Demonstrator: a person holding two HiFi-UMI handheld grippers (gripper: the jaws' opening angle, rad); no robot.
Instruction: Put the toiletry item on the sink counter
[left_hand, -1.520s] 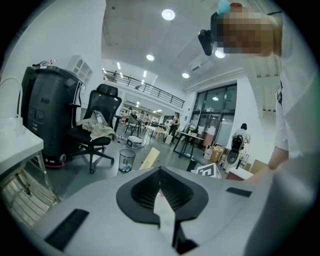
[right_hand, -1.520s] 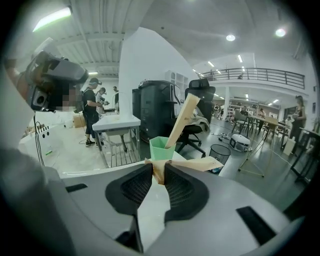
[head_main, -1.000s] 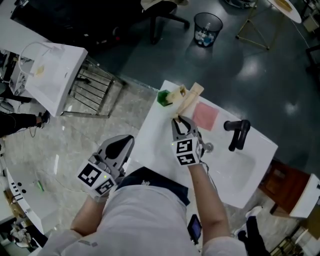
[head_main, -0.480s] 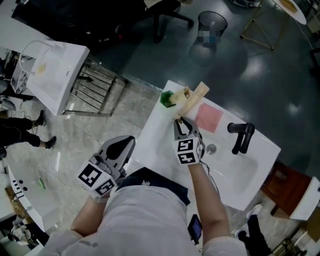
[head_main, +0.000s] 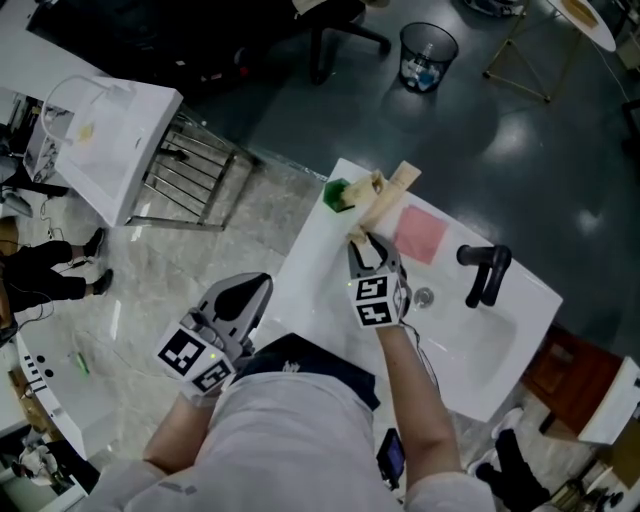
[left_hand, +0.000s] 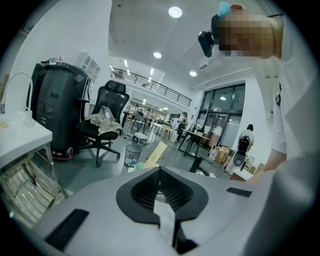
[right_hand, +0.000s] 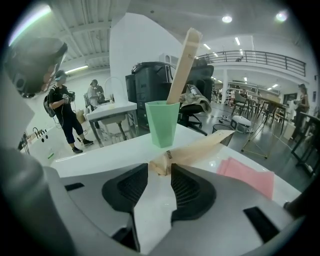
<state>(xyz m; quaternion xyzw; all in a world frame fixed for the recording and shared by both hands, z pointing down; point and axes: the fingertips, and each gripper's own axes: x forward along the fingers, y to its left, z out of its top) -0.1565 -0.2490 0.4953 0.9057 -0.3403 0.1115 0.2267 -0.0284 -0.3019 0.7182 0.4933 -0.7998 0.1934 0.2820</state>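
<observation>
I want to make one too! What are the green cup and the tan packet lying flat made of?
Green cup: probably matte plastic, with even colour and smooth thin walls. Tan packet: looks like dull kraft paper, creased, with a small printed mark.

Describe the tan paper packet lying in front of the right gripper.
The tan paper packet is long, flat and creased, with a small dark print near one end. It lies on the white counter beside the green cup. Its near end sits between the right gripper's jaws, which have just been opening and stand apart around it.
</observation>
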